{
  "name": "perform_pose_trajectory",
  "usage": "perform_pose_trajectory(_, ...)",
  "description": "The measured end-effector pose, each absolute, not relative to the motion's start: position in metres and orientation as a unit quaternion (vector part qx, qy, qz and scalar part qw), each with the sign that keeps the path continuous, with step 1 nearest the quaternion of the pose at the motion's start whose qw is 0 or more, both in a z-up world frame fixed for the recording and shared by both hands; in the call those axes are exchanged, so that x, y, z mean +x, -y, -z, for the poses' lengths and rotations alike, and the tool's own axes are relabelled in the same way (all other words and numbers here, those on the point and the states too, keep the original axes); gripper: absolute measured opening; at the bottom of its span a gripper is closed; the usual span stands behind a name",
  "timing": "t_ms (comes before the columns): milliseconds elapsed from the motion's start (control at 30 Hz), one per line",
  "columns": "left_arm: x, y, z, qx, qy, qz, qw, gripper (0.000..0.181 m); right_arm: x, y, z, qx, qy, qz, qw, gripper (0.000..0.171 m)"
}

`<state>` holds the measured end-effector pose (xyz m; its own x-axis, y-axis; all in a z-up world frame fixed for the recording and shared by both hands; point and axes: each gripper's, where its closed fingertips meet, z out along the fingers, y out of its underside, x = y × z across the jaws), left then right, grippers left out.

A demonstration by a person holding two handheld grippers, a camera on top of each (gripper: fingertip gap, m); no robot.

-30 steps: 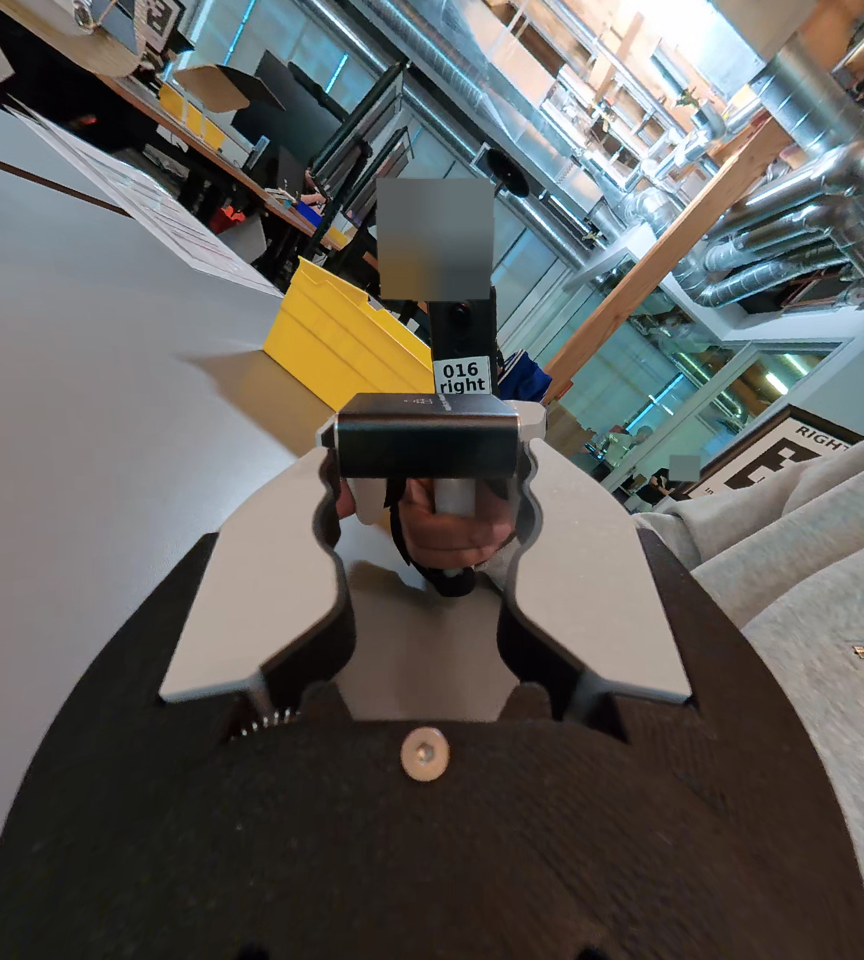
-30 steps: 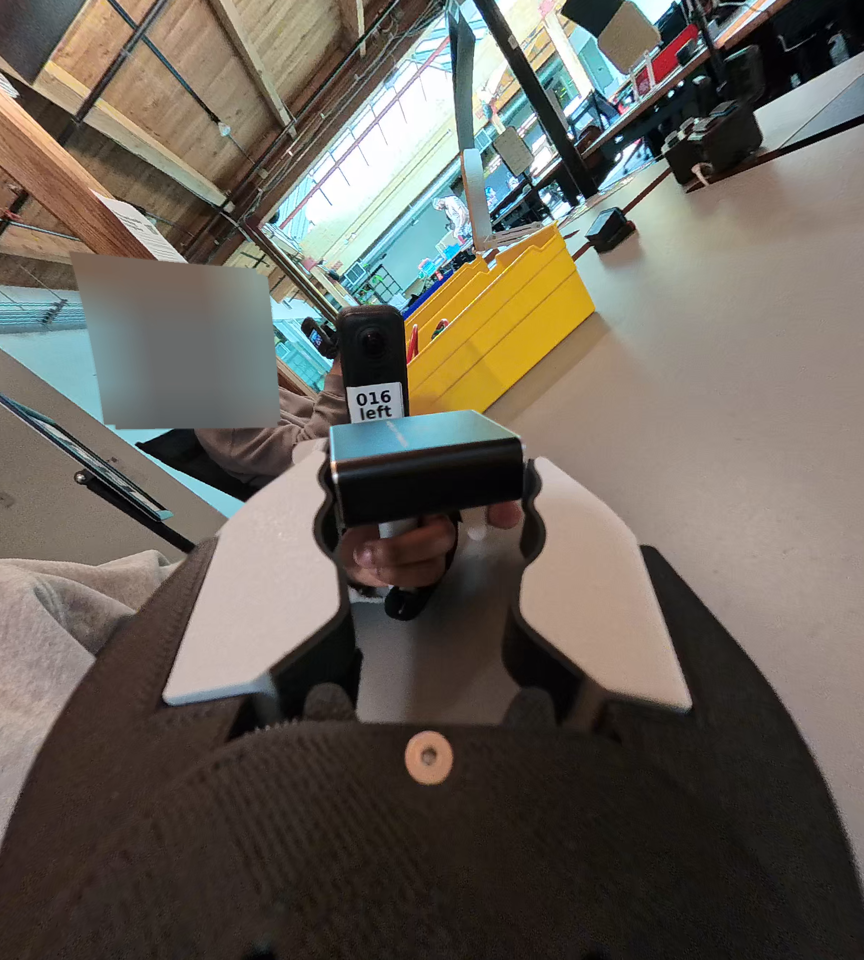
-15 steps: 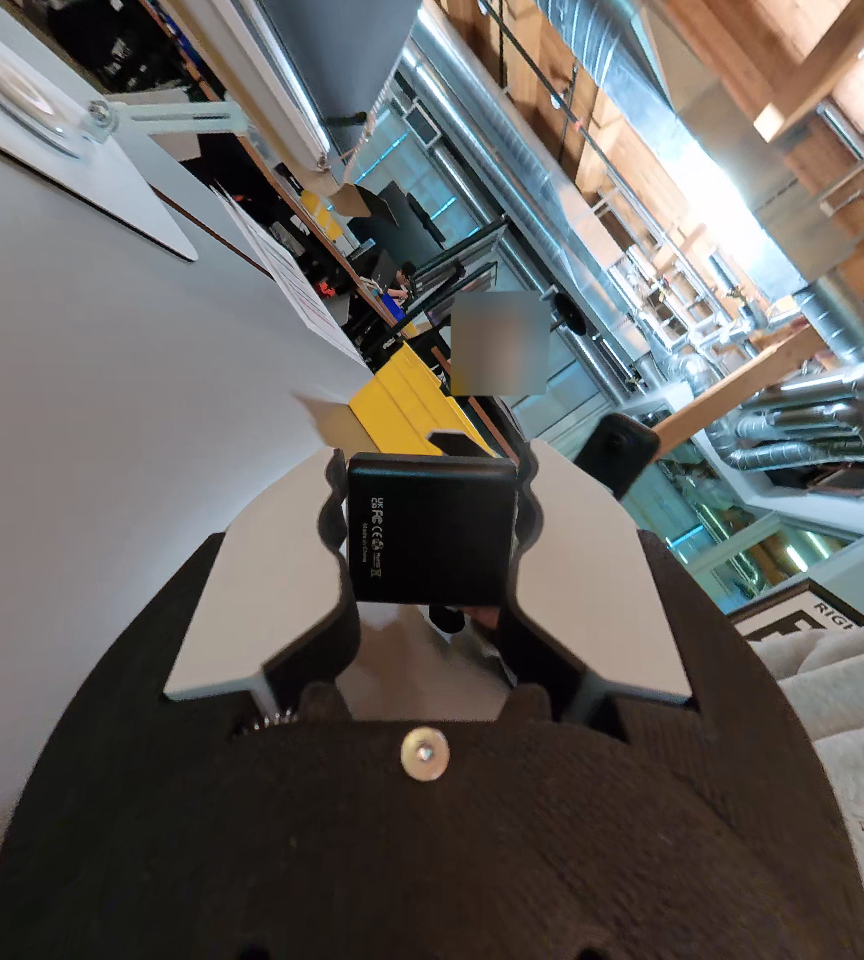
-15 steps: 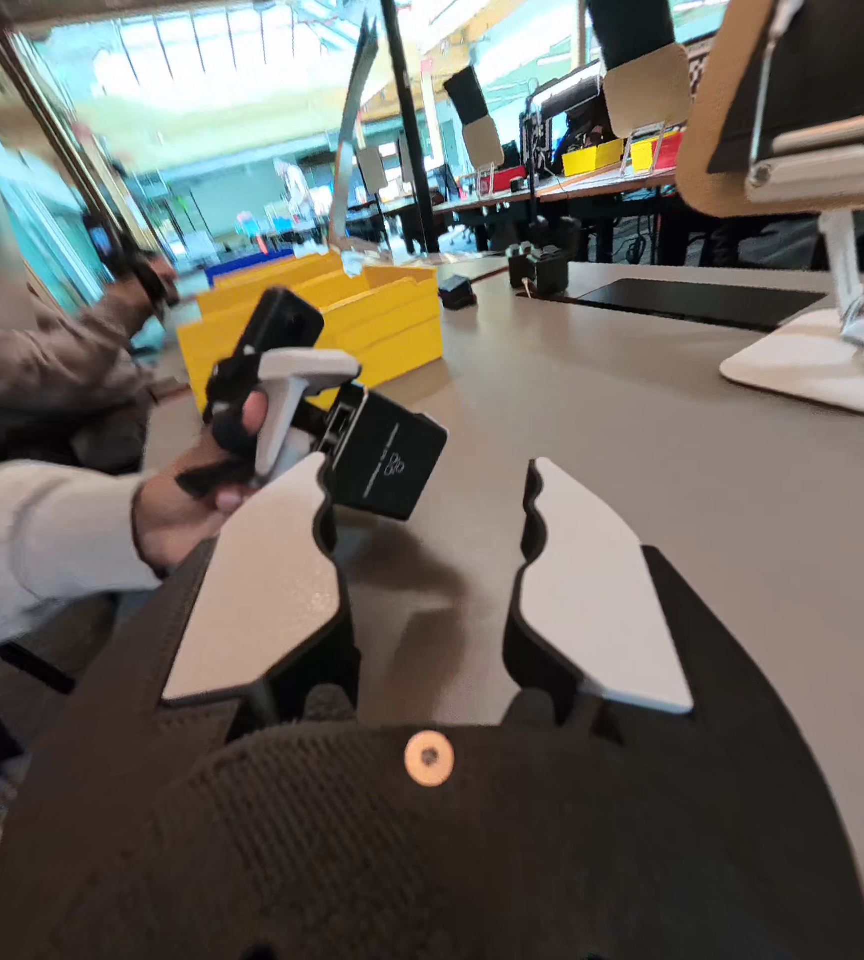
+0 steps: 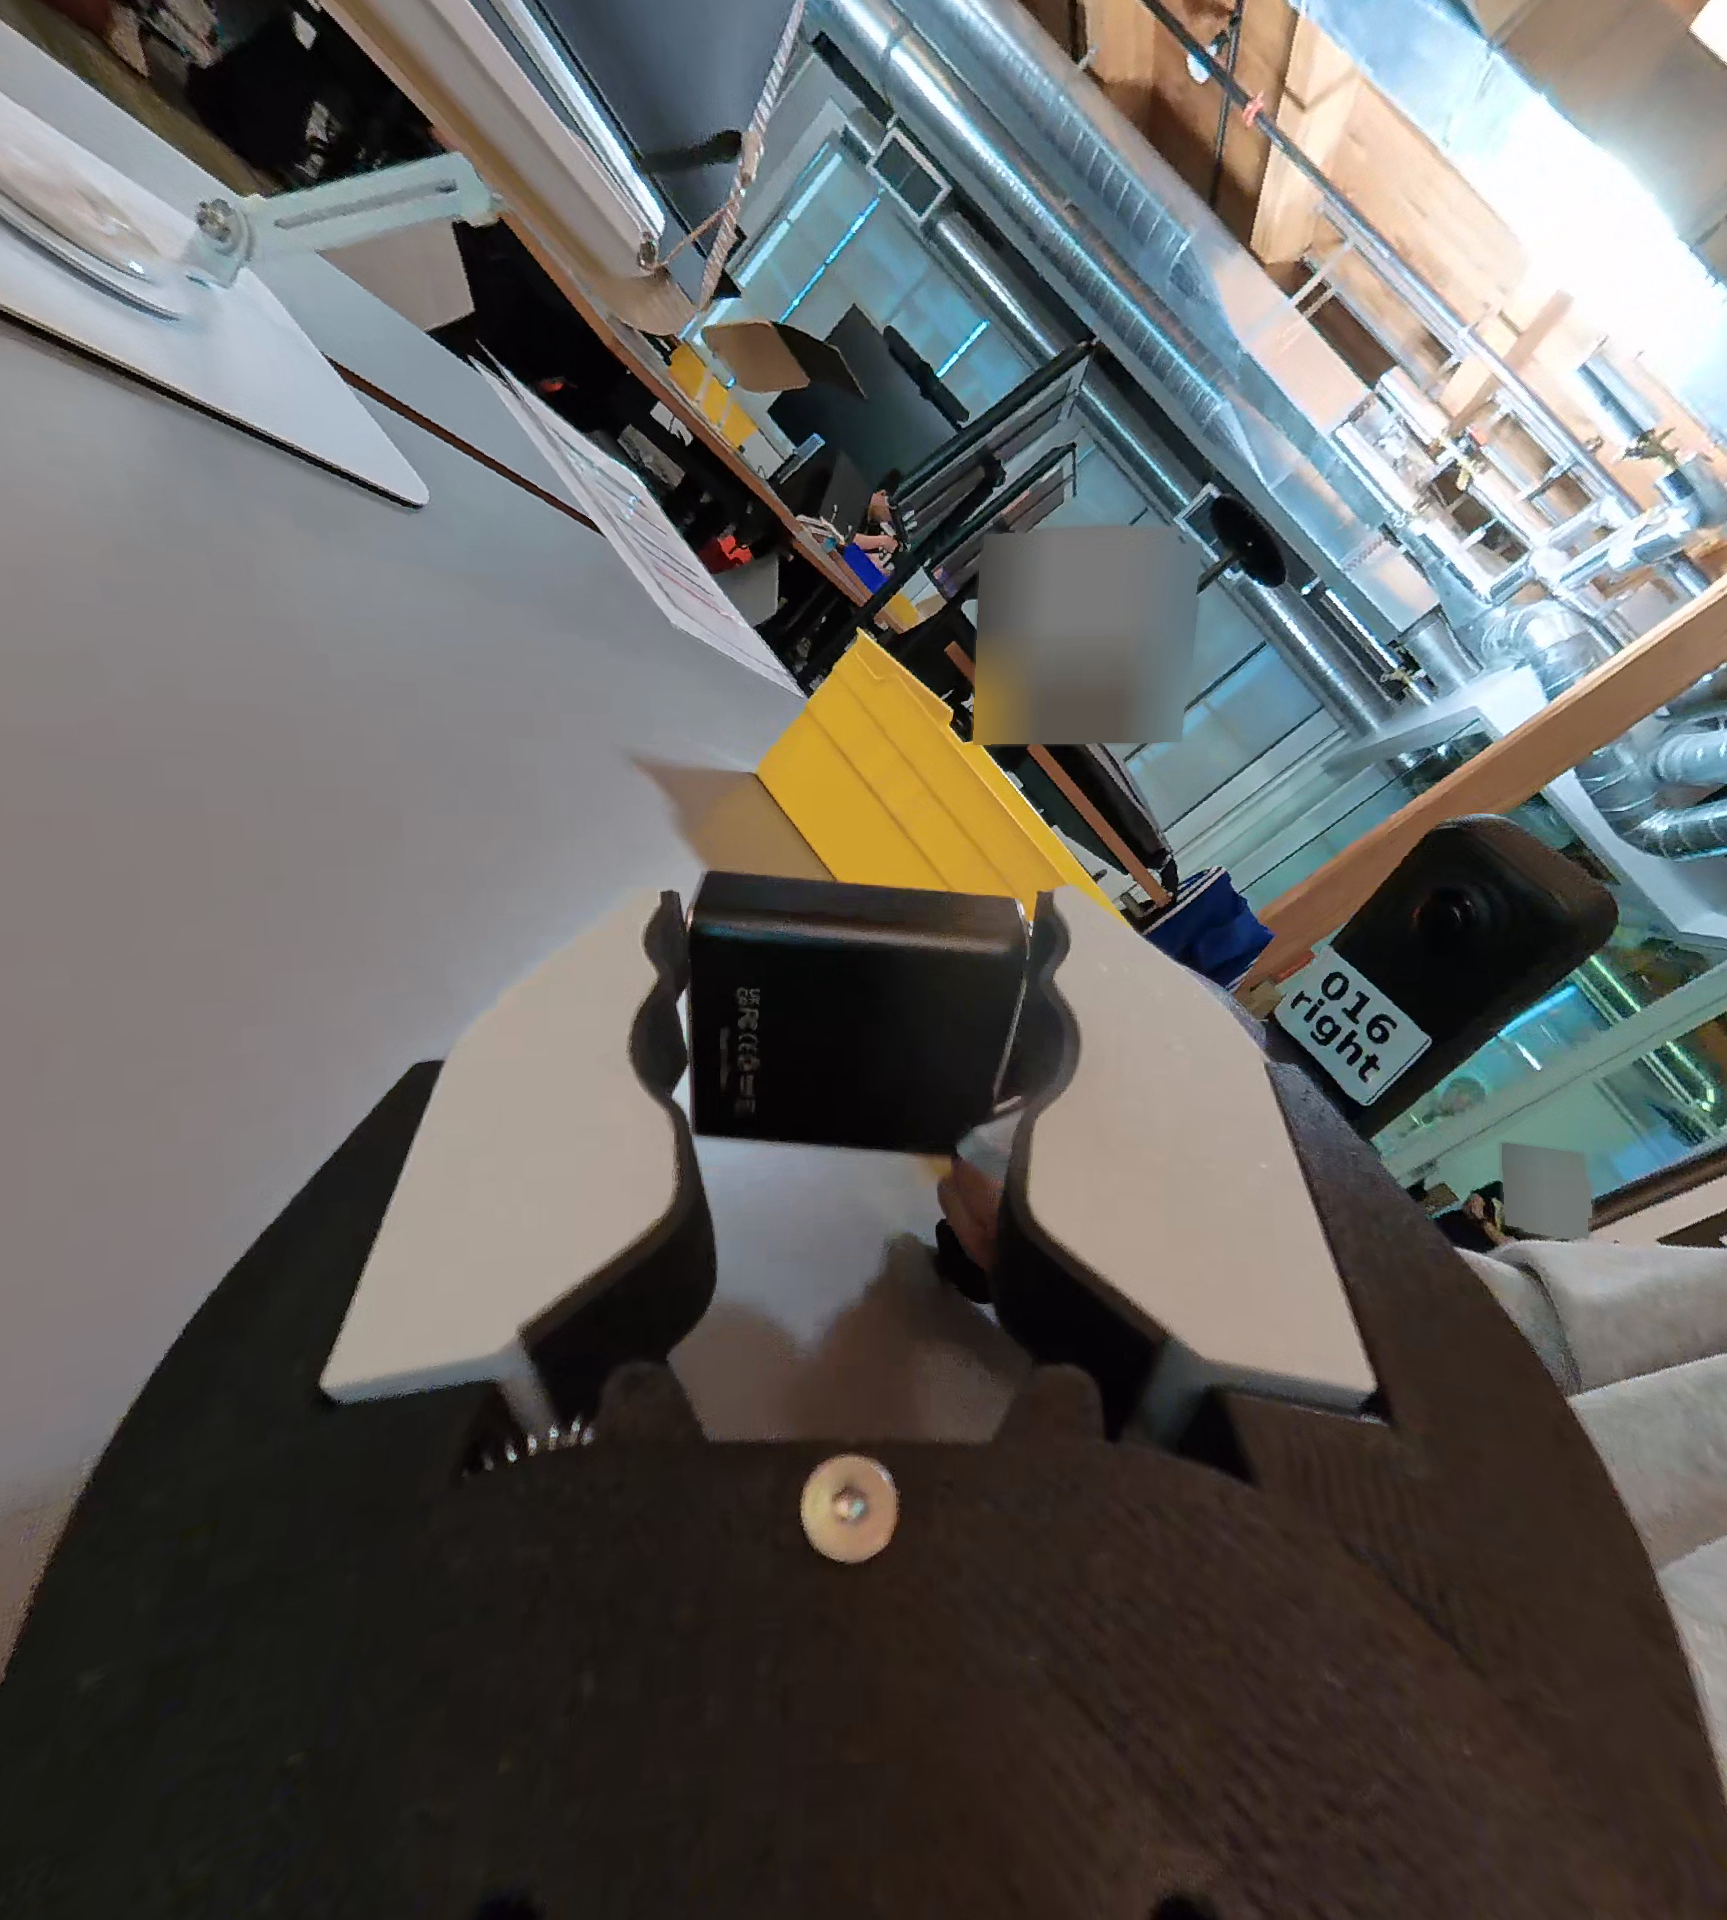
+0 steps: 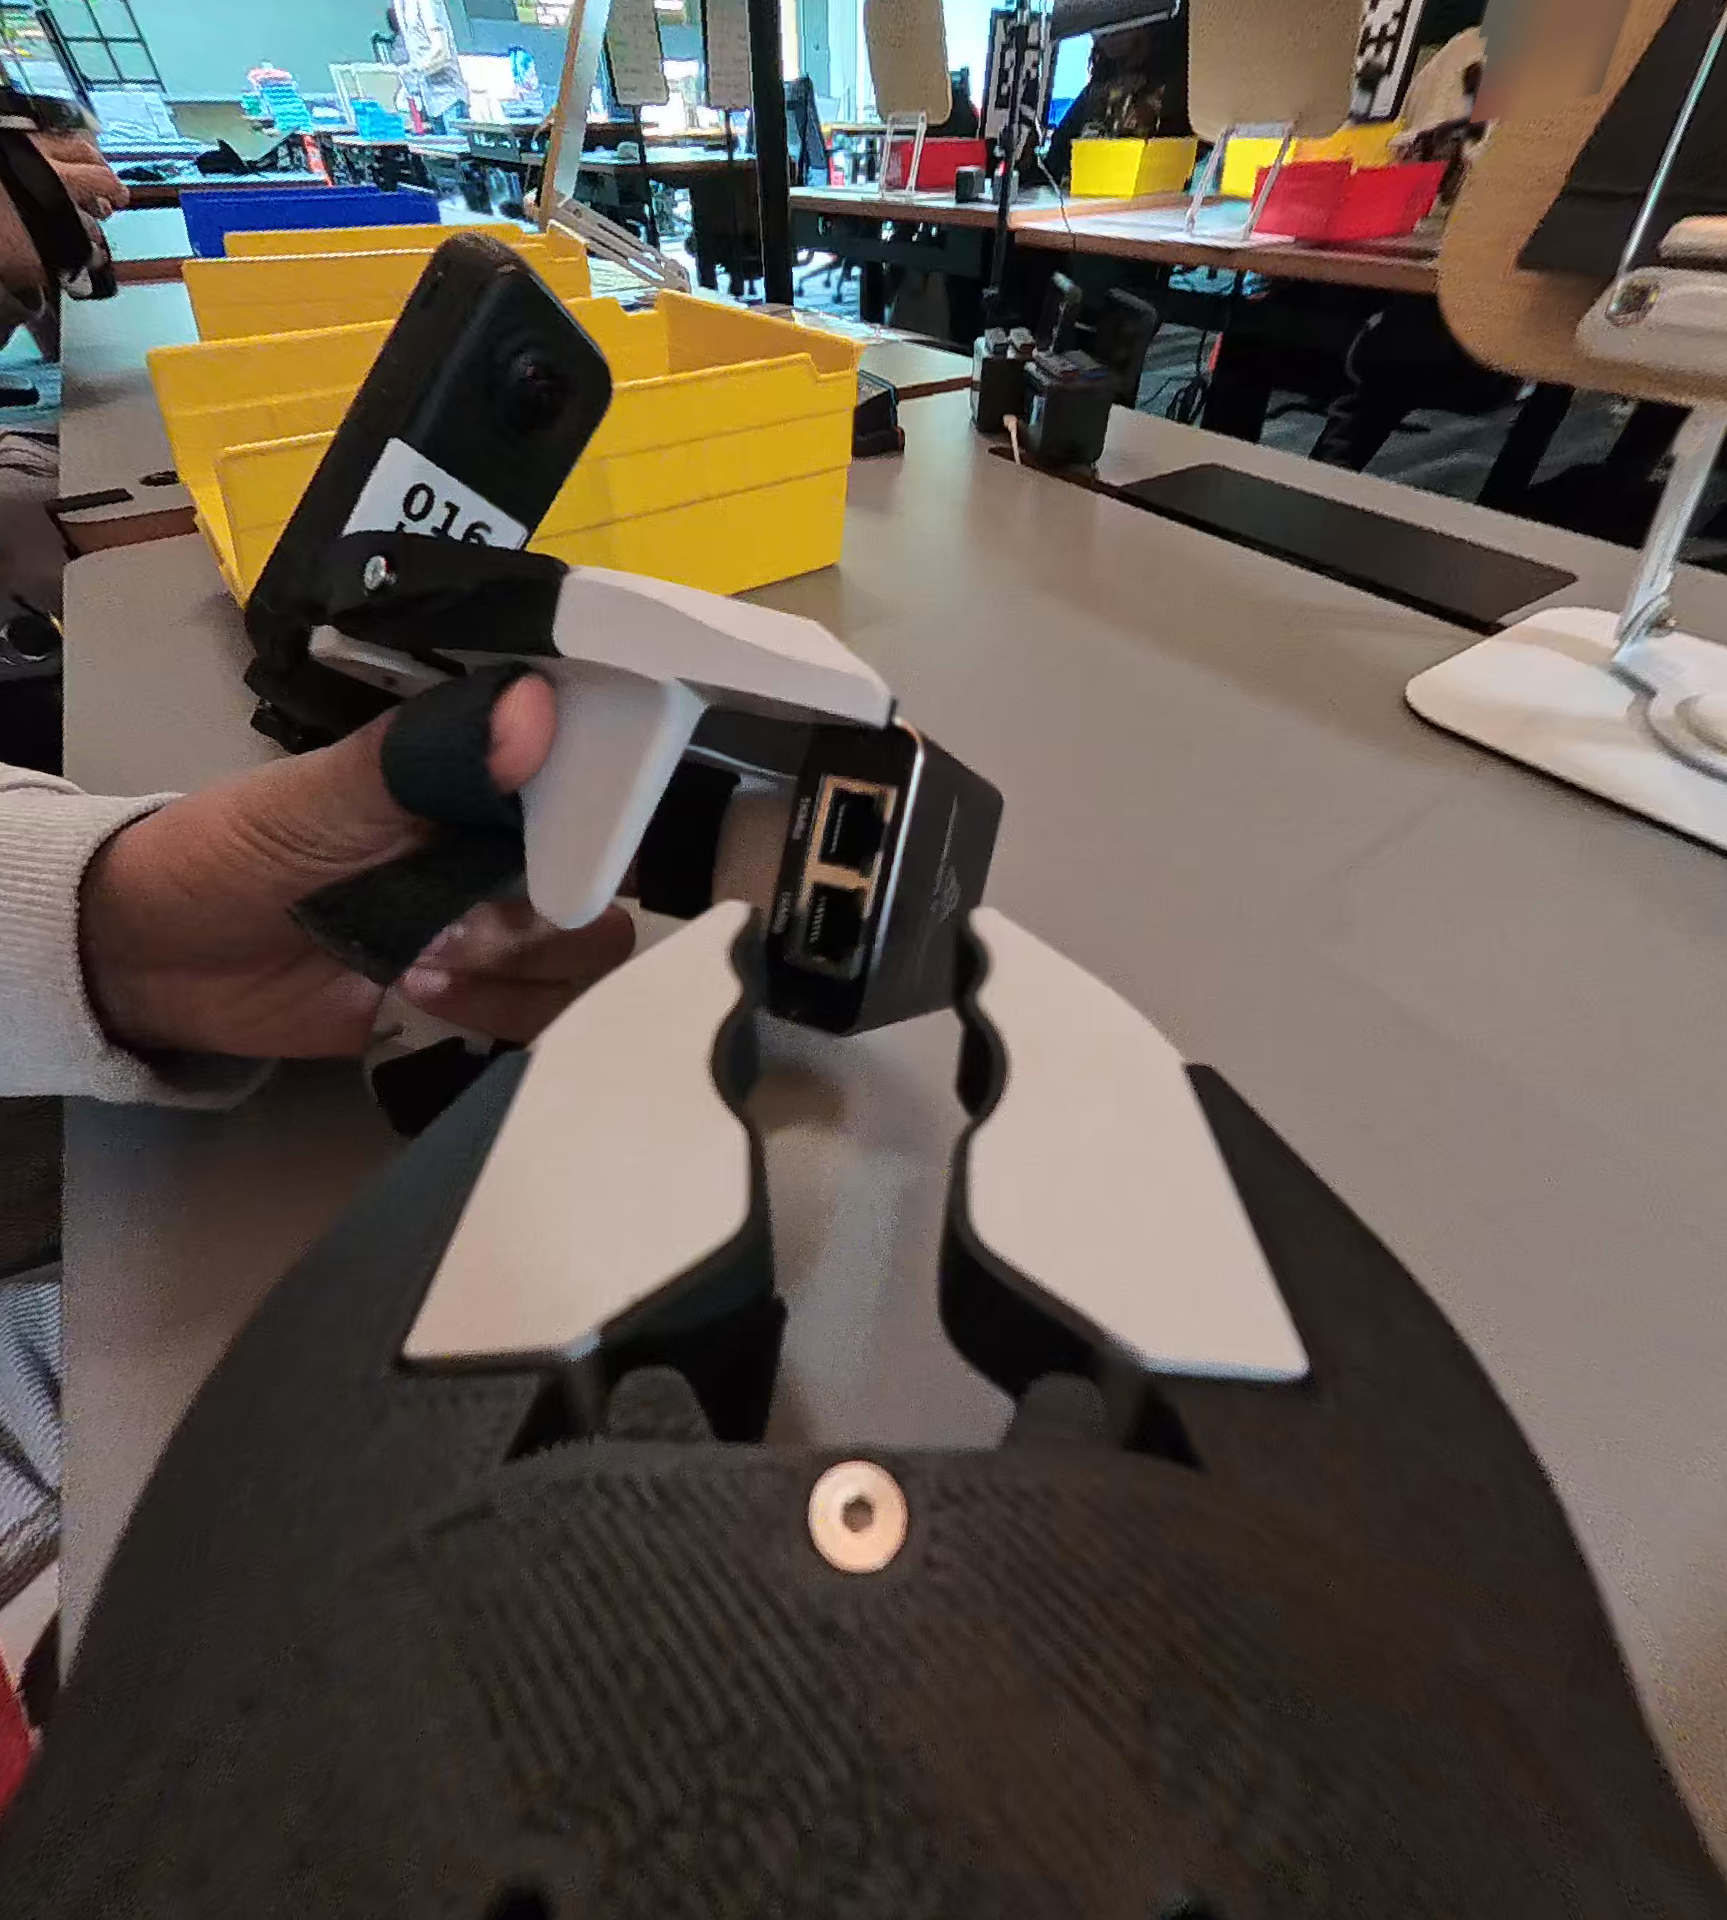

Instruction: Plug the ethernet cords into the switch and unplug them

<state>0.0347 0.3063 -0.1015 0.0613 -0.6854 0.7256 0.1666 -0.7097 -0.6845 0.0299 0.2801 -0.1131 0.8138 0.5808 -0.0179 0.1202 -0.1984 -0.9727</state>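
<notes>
The switch (image 5: 848, 1029) is a small black box. My left gripper (image 5: 848, 914) is shut on it and holds it above the grey table (image 5: 215, 831). In the right wrist view the switch (image 6: 942, 862) turns its end with two empty ports (image 6: 843, 831) toward me. The left gripper's white upper finger (image 6: 724, 644) lies over its top. My right gripper (image 6: 854, 945) has its jaws closed against the two sides of the switch's lower end. The right gripper's black camera (image 5: 1461, 935) shows at the right of the left wrist view. No cord is in view.
Yellow bins (image 6: 713, 447) stand at the back of the table and also show in the left wrist view (image 5: 900, 810). A white monitor base (image 6: 1586, 727) and a black mat (image 6: 1337, 540) lie to the right. A hand (image 6: 267, 883) holds the left gripper.
The right gripper let go of the switch, swung round, and has closed on its lower end across the thin side. The left gripper kept hold and turned the switch.
</notes>
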Motion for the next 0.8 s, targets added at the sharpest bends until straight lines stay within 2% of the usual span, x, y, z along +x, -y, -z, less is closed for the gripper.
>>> perform_pose_trajectory(33,0.033,-0.308,0.102,-0.653,-0.196,0.655,0.327,0.064,0.033,-0.281,0.113,-0.752,0.228,-0.198,0.586,0.027)
perform_pose_trajectory(200,0.034,-0.307,0.103,-0.656,-0.214,0.643,0.334,0.064,0.038,-0.283,0.117,-0.755,0.241,-0.183,0.582,0.027)
perform_pose_trajectory(500,0.040,-0.294,0.102,-0.650,-0.282,0.610,0.353,0.065,0.042,-0.286,0.112,-0.712,0.320,-0.015,0.625,0.025)
perform_pose_trajectory(800,0.035,-0.295,0.092,-0.615,-0.213,0.701,0.291,0.064,0.055,-0.288,0.092,-0.697,0.272,-0.064,0.661,0.024)
